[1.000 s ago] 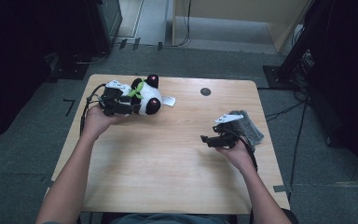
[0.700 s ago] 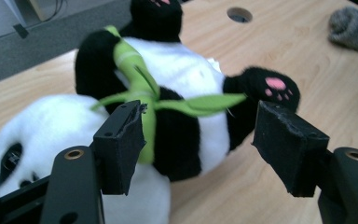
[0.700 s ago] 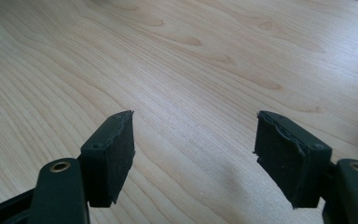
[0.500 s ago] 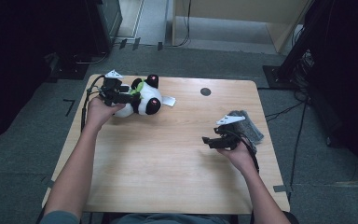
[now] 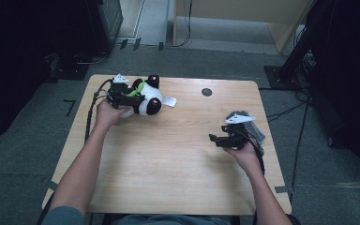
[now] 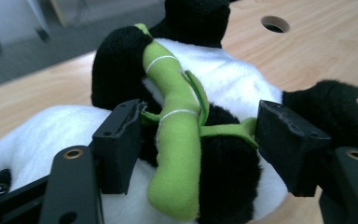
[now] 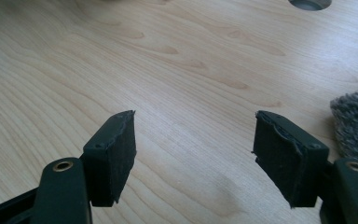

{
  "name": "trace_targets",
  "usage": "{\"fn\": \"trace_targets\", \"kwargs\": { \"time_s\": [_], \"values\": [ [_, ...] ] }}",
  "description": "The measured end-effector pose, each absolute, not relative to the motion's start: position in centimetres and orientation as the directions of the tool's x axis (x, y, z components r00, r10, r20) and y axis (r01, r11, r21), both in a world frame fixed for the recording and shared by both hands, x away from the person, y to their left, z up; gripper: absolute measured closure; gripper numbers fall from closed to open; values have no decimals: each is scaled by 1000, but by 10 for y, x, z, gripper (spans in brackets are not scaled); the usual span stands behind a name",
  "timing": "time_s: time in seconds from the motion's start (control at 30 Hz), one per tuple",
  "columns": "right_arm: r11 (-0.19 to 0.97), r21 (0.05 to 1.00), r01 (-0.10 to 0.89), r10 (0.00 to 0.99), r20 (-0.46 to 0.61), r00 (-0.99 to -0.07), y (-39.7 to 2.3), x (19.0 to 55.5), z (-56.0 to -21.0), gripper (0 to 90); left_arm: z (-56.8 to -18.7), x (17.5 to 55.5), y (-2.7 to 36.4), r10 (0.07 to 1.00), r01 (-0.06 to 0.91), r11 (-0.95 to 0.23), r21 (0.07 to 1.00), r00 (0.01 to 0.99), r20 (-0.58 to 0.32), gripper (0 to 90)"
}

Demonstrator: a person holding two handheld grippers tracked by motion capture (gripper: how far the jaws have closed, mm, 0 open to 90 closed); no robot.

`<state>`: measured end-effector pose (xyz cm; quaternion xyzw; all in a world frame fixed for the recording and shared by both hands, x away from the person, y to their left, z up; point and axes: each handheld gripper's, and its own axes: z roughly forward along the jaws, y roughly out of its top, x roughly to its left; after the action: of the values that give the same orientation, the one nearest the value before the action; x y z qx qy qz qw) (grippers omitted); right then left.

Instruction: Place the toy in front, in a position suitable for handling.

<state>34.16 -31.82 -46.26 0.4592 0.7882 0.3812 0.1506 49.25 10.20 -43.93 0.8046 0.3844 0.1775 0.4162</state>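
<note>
since before, left tongs (image 6: 196,140) lowered, gripping the plush panda (image 5: 143,96); right tongs (image 7: 193,154) open, empty.

High view looks down over the table (image 5: 178,159); 2 claw views sit close, sharing its wood.

Jaws straddle the plush panda (image 6: 223,84) and its green bamboo (image 6: 177,140).

No legible text, label, brand, number or sign is showing in any view. A white tag (image 5: 168,101) is lying beside the panda plush (image 5: 145,96) at far left; any print on it is too small to read.
</note>
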Motion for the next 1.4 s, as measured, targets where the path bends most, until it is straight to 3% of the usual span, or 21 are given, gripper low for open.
{"fn": "trace_targets", "kwargs": {
  "time_s": [0.17, 0.43, 0.6, 0.77, 0.97, 1.4],
  "values": [
    [279, 744, 608, 844, 112, -525, -321, 342, -461, 303, -443, 489, 101, 771, 452, -355, 818, 636, -17, 397],
    [273, 745, 609, 849, 111, -517, -323, 342, -461, 314, -441, 487, 101, 785, 493, -333, 803, 617, -53, 573],
    [255, 750, 610, 857, 117, -502, -327, 342, -459, 318, -438, 486, 101, 793, 518, -308, 798, 603, -86, 634],
    [242, 765, 596, 864, 109, -491, -335, 342, -453, 329, -430, 484, 98, 810, 533, -303, 790, 581, -81, 654],
    [220, 783, 583, 874, 107, -474, -345, 341, -447, 363, -420, 479, 95, 797, 543, -264, 797, 588, -137, 663],
    [196, 773, 603, 892, 115, -437, -367, 346, -444, 380, -407, 452, 83, 771, 544, -297, 785, 621, -139, 663]
  ]
}}
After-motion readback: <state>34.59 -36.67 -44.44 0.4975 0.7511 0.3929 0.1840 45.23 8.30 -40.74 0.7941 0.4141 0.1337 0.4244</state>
